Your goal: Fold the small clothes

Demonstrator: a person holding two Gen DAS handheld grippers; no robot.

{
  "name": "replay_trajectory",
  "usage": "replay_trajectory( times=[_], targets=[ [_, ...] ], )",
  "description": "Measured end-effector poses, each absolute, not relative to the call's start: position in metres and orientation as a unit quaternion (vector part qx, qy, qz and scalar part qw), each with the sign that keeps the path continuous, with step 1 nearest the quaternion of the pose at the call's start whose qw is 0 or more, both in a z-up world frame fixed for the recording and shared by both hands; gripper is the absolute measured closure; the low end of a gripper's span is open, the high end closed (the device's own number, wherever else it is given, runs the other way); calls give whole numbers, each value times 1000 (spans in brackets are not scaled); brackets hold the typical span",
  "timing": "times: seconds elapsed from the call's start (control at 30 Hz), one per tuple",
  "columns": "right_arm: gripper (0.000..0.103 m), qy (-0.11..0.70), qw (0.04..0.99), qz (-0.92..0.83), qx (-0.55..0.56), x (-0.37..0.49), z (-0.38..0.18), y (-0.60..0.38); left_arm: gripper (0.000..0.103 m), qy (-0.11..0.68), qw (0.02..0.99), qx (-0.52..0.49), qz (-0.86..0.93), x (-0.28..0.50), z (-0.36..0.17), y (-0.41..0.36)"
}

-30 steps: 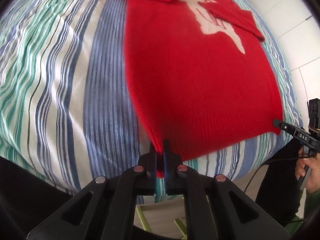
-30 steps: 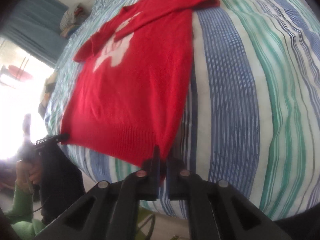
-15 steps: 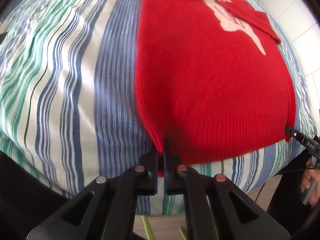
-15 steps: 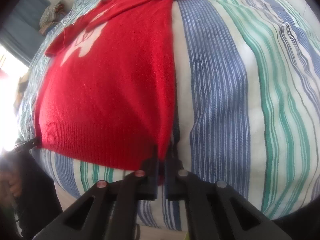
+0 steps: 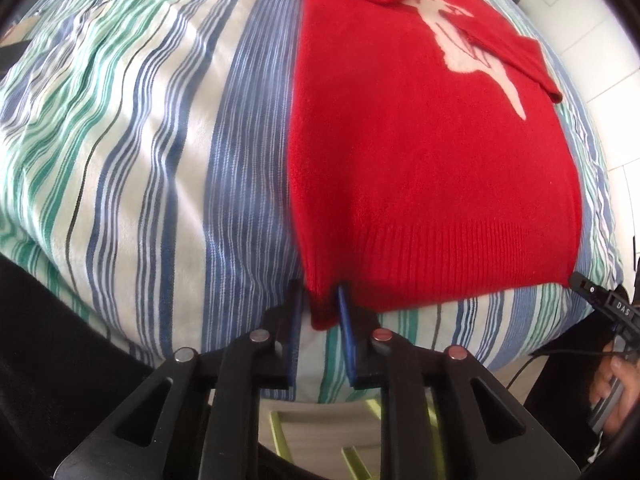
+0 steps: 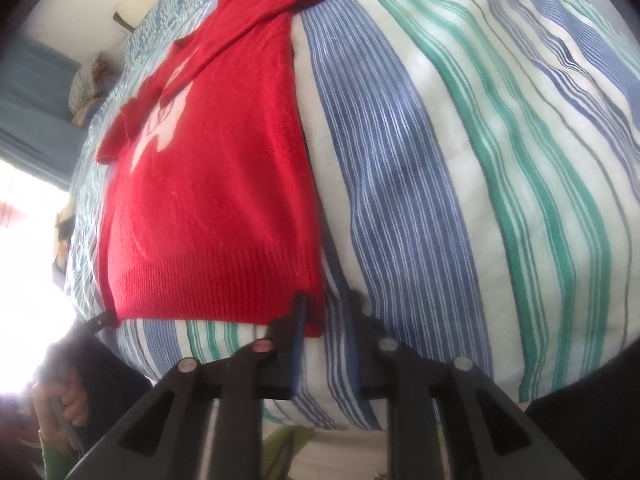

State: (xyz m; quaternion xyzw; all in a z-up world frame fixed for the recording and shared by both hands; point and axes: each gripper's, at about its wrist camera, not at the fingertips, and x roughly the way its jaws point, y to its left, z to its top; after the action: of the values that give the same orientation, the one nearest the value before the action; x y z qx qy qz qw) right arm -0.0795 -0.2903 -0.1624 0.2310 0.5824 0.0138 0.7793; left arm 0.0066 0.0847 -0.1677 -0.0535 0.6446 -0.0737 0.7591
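A red knitted sweater (image 5: 432, 168) with a white animal figure lies flat on a striped bed cover (image 5: 160, 160), sleeves folded across its chest. My left gripper (image 5: 320, 300) is at the hem's left corner. Its jaws are opening, and the corner lies loose between them. In the right wrist view the same sweater (image 6: 208, 200) lies on the bed cover (image 6: 440, 160). My right gripper (image 6: 325, 304) is at the hem's right corner with its jaws opening. That corner rests by the left finger, and the other finger stands apart from it.
The bed's near edge drops off just under both grippers, with floor and a green frame (image 5: 280, 432) below. A person's hand (image 5: 612, 380) holds the other gripper's handle at the right. A blue curtain (image 6: 32, 100) and a bundle (image 6: 90, 88) lie beyond the bed.
Both grippers were shut on the hem corners and have now parted their jaws. The corners lie slack between the fingers. The hem has settled lower on the bed cover.
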Motion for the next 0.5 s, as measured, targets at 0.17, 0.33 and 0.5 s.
replay_trajectory(
  times=[0.17,0.33,0.5],
  targets=[
    [76,575,790,-17,210,-90,-147,-296,53,639,767,-14,-43,-12,-143,98],
    [76,538,826,-4,169,-96,-110,-290,41,587,809,7,-34,-20,-97,112],
    [74,510,847,71,131,-76,-97,-254,31,544,835,2,-81,-9,-84,88]
  ],
)
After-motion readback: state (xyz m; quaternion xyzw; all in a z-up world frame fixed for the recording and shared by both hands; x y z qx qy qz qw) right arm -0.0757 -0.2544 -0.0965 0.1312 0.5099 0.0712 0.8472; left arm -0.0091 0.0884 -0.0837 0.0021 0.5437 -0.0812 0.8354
